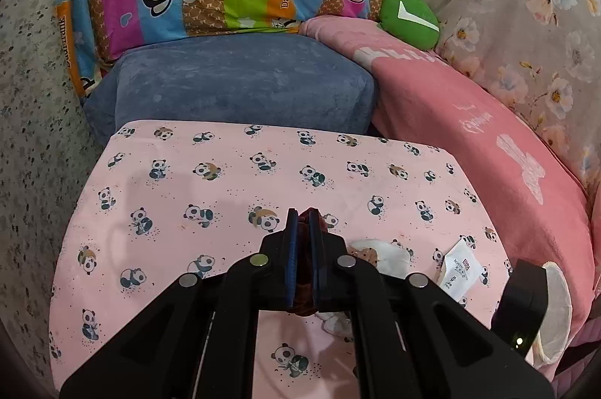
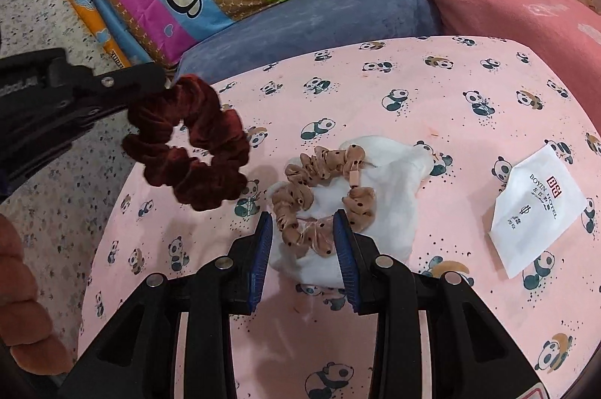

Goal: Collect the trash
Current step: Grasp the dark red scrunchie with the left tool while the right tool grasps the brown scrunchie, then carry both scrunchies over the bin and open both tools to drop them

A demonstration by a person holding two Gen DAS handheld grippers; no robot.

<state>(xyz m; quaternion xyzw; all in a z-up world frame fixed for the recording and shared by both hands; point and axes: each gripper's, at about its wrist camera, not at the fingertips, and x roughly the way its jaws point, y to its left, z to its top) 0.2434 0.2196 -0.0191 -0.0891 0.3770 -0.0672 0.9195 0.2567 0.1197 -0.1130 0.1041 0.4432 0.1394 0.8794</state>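
White packet (image 2: 539, 207) printed "BOYIN HOTEL", maroon scrunchie (image 2: 188, 143) pinched in left gripper (image 1: 303, 215)

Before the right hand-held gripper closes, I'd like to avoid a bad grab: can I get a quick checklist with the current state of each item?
1. Left hand-held gripper shut on the dark red scrunchie: ok.
2. Right hand-held gripper open: ok.
3. Tan dotted scrunchie between the right fingers: ok, its near edge sits in the gap.
4. Tan scrunchie separate from the white tissue under it: not ok, it lies on the tissue, so both may come up together.
5. White packet clear of the grab: ok, it lies apart to the right.
6. Trash bin in view: not ok, none visible.
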